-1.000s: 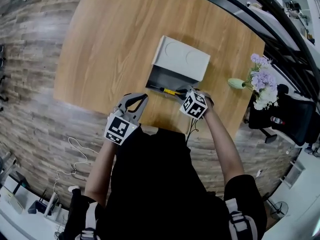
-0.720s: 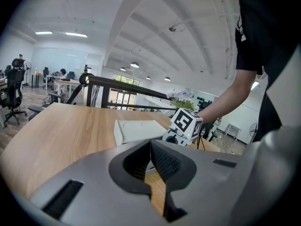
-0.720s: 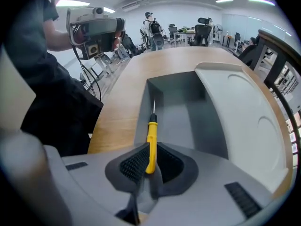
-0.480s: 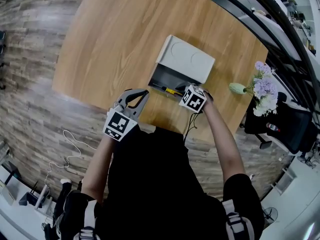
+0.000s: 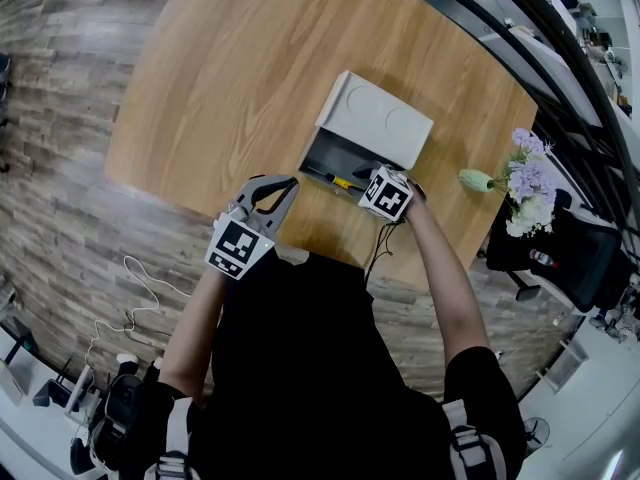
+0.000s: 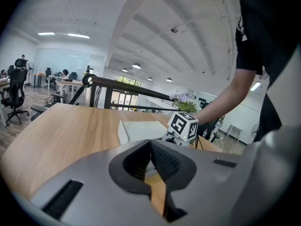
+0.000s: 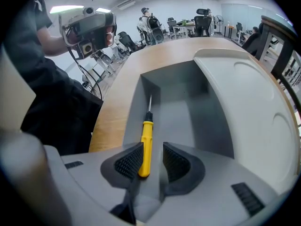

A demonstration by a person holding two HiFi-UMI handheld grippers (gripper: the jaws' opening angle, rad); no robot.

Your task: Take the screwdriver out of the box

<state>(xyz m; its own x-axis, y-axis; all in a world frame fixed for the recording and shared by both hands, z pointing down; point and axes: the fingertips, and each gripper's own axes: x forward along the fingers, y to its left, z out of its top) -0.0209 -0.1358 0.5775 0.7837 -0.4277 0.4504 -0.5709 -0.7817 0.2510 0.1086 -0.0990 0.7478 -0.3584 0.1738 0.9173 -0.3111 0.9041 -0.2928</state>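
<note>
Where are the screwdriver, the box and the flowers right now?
screwdriver (image 7: 146, 142): right gripper view, on its yellow handle.
box (image 7: 176, 102): right gripper view, on its bare grey floor.
flowers (image 5: 527, 163): head view, on the purple blooms.

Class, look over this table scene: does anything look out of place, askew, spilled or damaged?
Nothing stands out. The yellow screwdriver lies flat in the open grey box. The right gripper, whose jaws have just been opening, has the handle between them but not clamped.
</note>
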